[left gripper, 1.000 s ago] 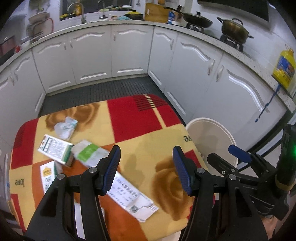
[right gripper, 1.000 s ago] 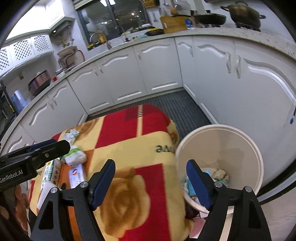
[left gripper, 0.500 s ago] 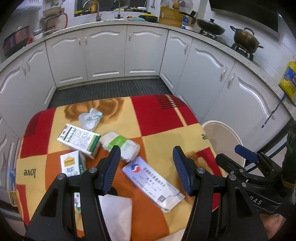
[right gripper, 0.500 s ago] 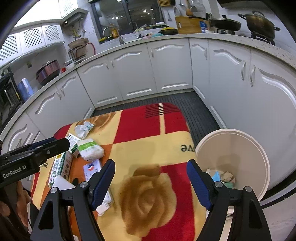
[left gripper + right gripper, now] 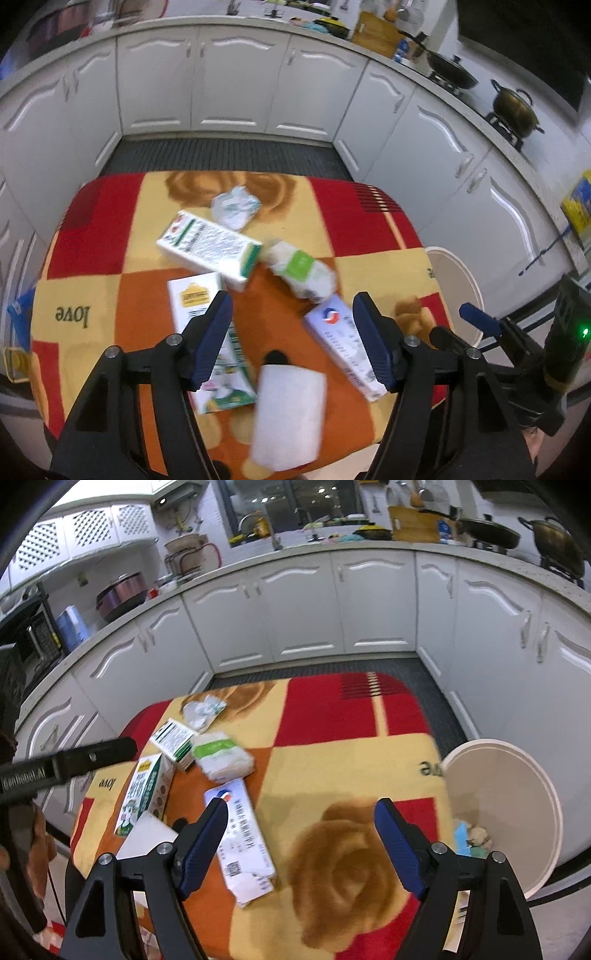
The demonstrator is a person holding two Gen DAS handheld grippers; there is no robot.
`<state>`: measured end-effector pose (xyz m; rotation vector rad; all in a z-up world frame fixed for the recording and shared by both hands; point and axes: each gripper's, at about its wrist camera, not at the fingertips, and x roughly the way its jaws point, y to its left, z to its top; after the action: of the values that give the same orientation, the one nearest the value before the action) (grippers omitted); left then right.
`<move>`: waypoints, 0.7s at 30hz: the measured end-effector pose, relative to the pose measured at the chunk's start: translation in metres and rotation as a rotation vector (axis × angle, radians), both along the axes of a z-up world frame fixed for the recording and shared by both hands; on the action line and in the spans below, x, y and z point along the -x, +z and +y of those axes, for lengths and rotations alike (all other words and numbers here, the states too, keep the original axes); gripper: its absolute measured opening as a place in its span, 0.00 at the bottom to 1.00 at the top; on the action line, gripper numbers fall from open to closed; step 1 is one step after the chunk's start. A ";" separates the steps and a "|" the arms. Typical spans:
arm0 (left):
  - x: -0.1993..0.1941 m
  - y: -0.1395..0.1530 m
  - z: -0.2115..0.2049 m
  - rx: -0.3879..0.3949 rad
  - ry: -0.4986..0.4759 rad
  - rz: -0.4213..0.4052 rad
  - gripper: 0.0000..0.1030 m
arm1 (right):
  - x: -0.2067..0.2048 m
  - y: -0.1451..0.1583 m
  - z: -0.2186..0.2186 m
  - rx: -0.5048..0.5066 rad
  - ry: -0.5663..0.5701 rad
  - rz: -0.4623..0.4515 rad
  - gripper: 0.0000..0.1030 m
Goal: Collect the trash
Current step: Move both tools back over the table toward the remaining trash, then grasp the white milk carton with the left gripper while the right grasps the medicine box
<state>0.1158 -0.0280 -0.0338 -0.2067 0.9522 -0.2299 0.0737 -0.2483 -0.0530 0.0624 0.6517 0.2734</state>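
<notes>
Trash lies on a small table under a red, yellow and orange blanket. There is a crumpled wrapper, a green and white box, a tissue pack, a yellow-labelled carton, a long white pack and a white sheet. My left gripper is open and empty above the carton and the long pack. My right gripper is open and empty over the blanket, right of the long white pack. A white bin with some trash stands right of the table.
White kitchen cabinets curve around the back and right. Dark floor mat lies beyond the table. Pots stand on the stove. The left gripper's body shows at the left of the right wrist view.
Both grippers have pulled back and swung left, so more of the trash on the blanket shows. Both stay open and empty. Nothing on the table has moved.
</notes>
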 end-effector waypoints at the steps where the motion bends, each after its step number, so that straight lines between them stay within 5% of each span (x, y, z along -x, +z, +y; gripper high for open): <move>1: -0.001 -0.004 0.007 -0.001 0.011 0.012 0.66 | -0.002 -0.003 0.005 0.003 0.014 0.009 0.77; 21: -0.022 -0.092 0.044 0.020 0.125 0.220 0.68 | -0.038 -0.058 0.060 0.095 0.144 0.150 0.77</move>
<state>0.1374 0.0158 -0.1258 -0.3138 1.1506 -0.1032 0.1117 -0.1882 -0.1111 -0.0561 0.8193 0.3781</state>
